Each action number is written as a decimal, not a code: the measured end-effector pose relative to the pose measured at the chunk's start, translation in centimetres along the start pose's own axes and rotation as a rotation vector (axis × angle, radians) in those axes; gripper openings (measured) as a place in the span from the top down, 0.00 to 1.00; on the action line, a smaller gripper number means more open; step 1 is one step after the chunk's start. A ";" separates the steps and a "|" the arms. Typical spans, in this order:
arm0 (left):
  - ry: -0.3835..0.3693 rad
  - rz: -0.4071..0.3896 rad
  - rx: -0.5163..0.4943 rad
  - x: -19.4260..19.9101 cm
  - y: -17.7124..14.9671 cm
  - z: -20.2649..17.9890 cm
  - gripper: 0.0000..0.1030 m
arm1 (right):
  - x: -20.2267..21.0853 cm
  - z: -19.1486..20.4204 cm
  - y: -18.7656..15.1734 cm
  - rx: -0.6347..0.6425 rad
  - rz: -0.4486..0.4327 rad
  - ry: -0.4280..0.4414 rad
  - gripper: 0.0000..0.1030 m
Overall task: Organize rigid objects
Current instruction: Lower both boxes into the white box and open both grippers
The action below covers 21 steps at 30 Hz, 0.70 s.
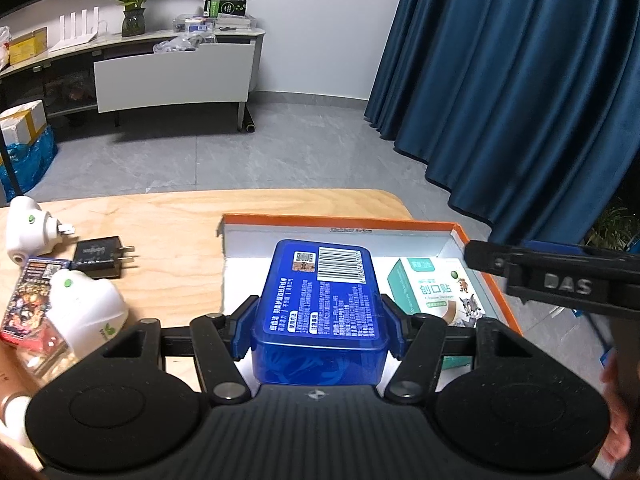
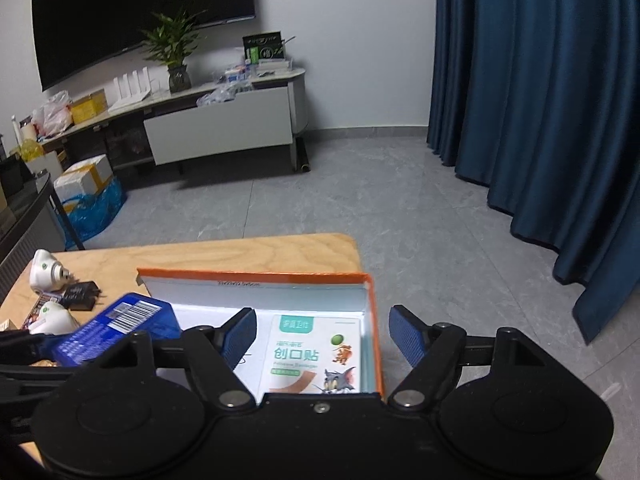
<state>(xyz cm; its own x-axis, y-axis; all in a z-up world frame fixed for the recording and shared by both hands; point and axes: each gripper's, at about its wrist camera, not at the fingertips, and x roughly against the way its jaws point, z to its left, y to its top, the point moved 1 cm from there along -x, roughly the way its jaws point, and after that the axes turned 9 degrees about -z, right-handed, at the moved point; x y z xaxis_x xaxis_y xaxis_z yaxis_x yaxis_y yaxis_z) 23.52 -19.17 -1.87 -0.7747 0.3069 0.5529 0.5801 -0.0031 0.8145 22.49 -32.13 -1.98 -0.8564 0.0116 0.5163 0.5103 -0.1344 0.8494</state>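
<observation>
My left gripper (image 1: 318, 326) is shut on a blue plastic box (image 1: 320, 300) with a barcode label, held over the left part of the orange-rimmed open box (image 1: 340, 224). The blue box also shows at the left of the right wrist view (image 2: 116, 326). A white-and-teal plaster box (image 1: 438, 292) with cartoon figures lies in the right part of the open box. My right gripper (image 2: 322, 340) is open and empty above that plaster box (image 2: 312, 356), over the open box's (image 2: 256, 276) right end.
On the wooden table (image 1: 160, 216), left of the open box, lie two white plug-in devices (image 1: 24, 228) (image 1: 88, 308), a black charger (image 1: 100, 258) and a colourful card pack (image 1: 26, 304). The table's far edge and right corner are close behind the open box. A blue curtain (image 1: 500, 80) hangs to the right.
</observation>
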 end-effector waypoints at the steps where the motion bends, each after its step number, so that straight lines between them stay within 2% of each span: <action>1: -0.006 -0.002 0.002 -0.3 0.0 -0.2 0.39 | 0.3 -0.1 0.0 0.002 -0.004 -0.005 0.15; 3: -0.014 0.009 -0.003 -0.6 0.1 -0.6 0.37 | 0.8 -0.1 0.1 0.008 -0.014 -0.018 0.15; 4: -0.009 0.011 -0.010 -0.6 0.1 -0.8 0.30 | 1.1 0.0 0.2 0.014 -0.021 -0.024 0.15; 7: -0.001 0.002 -0.027 0.1 0.1 -1.1 0.18 | 2.0 0.0 0.5 0.023 -0.037 -0.030 0.15; 16: 0.037 0.000 -0.018 4.1 0.3 0.0 0.10 | 5.3 0.9 0.3 -0.022 -0.048 -0.013 0.14; 21: 0.058 -0.007 -0.017 6.8 -0.4 1.4 0.10 | 6.8 2.6 -0.7 -0.015 -0.026 0.022 0.13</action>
<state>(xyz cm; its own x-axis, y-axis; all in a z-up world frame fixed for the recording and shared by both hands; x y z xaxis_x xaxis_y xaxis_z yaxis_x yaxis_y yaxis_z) 18.37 -15.78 1.28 -0.7921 0.2514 0.5563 0.5709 -0.0172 0.8208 16.46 -29.38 1.20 -0.8709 -0.0067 0.4914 0.4868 -0.1495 0.8606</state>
